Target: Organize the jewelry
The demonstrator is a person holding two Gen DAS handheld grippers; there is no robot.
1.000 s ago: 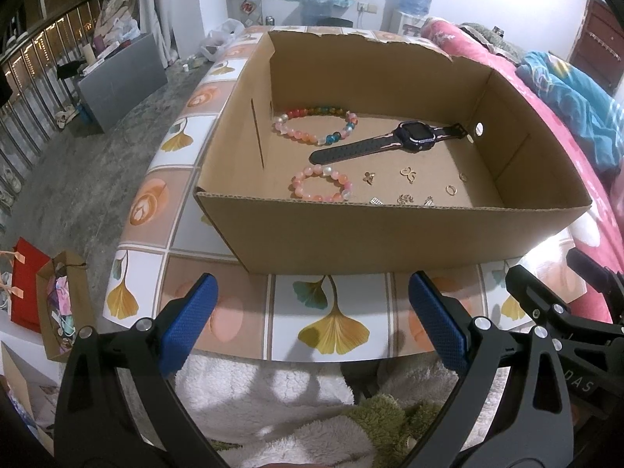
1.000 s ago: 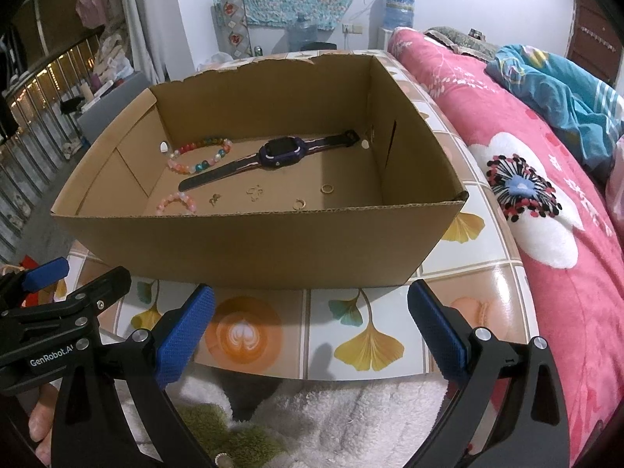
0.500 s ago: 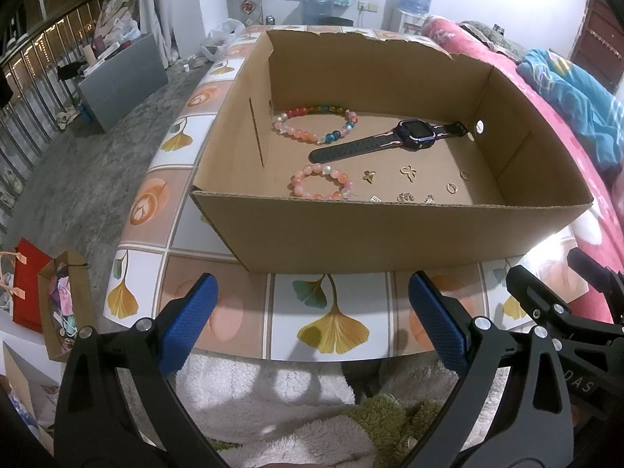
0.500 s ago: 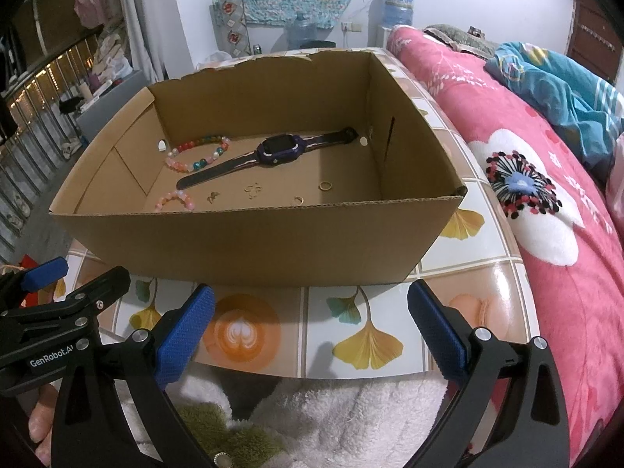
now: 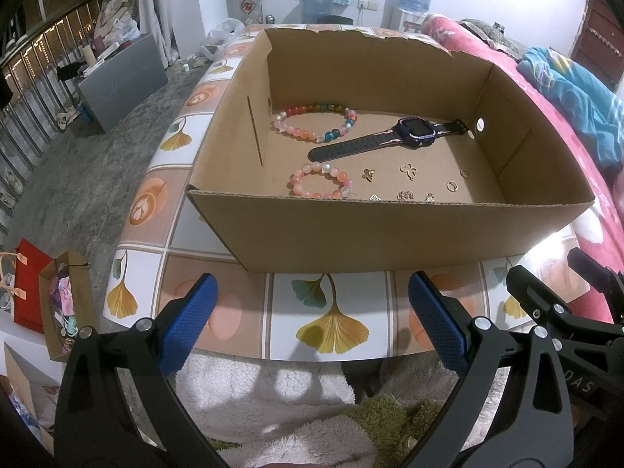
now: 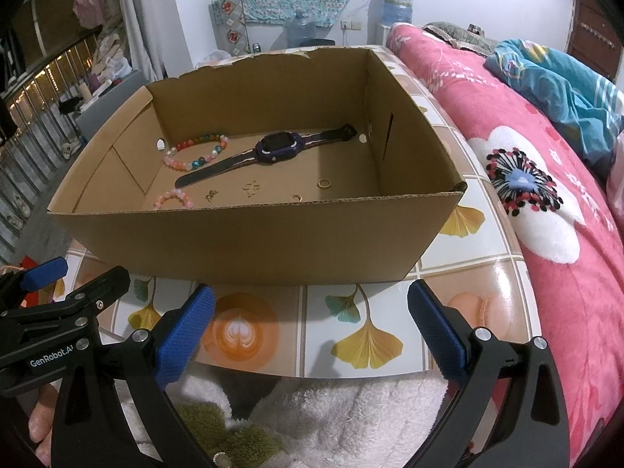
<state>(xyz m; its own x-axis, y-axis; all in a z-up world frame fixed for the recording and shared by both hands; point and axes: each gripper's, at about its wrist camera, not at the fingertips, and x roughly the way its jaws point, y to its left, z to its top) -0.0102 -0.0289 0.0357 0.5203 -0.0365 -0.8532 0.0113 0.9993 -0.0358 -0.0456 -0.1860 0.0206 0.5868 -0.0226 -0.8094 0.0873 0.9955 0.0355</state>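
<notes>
Two grippers hang side by side off the near table edge, short of the cardboard box (image 5: pixel 390 234): left gripper (image 5: pixel 312 323) and right gripper (image 6: pixel 310 323), each with blue pads spread wide and nothing between them. Likely held back to keep the whole box floor in sight. All jewelry lies loose inside. Multicolour bead bracelet (image 5: pixel 314 123) at far left; pink bead bracelet (image 5: pixel 320 182) nearer, against the front wall. Dark watch (image 5: pixel 415 134) stretched diagonally across the middle. Small gold charms (image 5: pixel 407 169) and two gold rings (image 5: pixel 451 186) scattered right of the pink bracelet, apart. Fits either sorted or awaiting sorting.
</notes>
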